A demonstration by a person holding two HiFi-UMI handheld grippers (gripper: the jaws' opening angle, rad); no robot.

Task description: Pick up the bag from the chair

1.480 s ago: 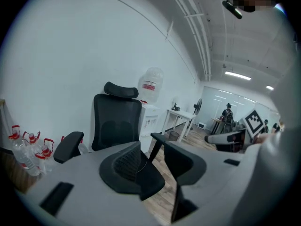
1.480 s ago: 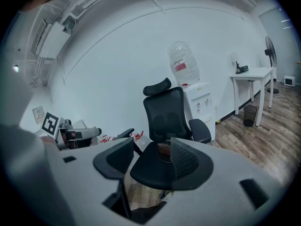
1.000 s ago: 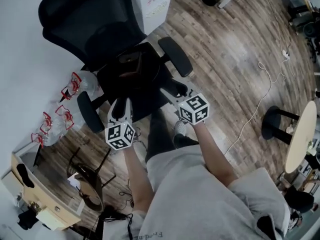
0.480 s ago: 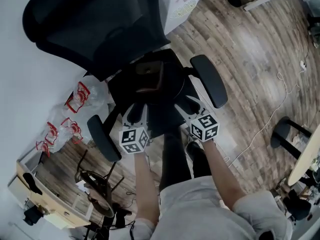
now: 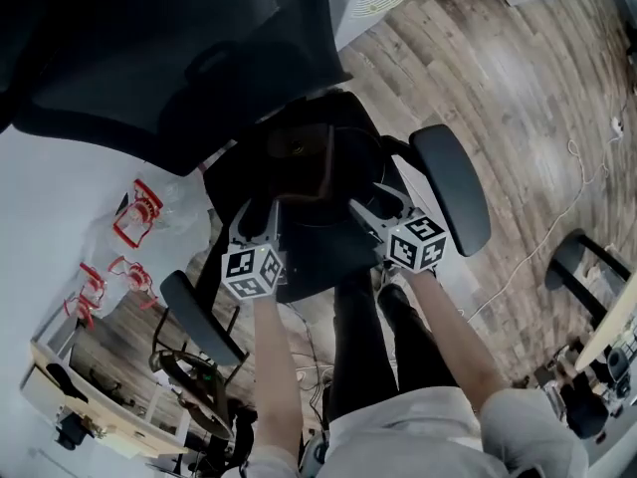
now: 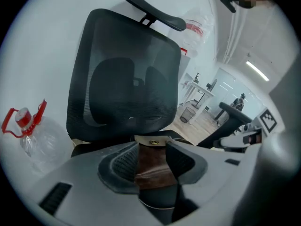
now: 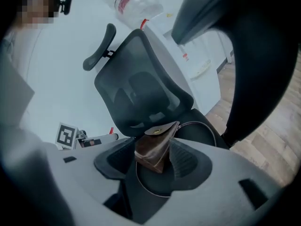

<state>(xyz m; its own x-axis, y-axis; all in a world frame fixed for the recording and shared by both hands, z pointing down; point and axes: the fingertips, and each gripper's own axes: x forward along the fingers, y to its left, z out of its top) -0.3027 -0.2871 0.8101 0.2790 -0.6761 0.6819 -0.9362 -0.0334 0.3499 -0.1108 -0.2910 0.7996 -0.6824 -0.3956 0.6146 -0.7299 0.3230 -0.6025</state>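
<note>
- Left gripper (image 5: 261,212): empty, jaws apart and just opened wider. Right gripper (image 5: 378,203): spread too, holding nothing.
- Brown bag (image 5: 304,157) sits on the chair (image 5: 323,259) seat, just ahead of both.
- Approach step, I reckon; next I need to reach in and clamp it.

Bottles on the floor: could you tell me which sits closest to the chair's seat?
The uppermost bottle in the head view, beside the seat; the others lie lower.

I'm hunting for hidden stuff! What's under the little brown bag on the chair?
The brown bag lies on the black chair seat. Only seat shows around it; whatever sits directly beneath is covered by the bag.
</note>
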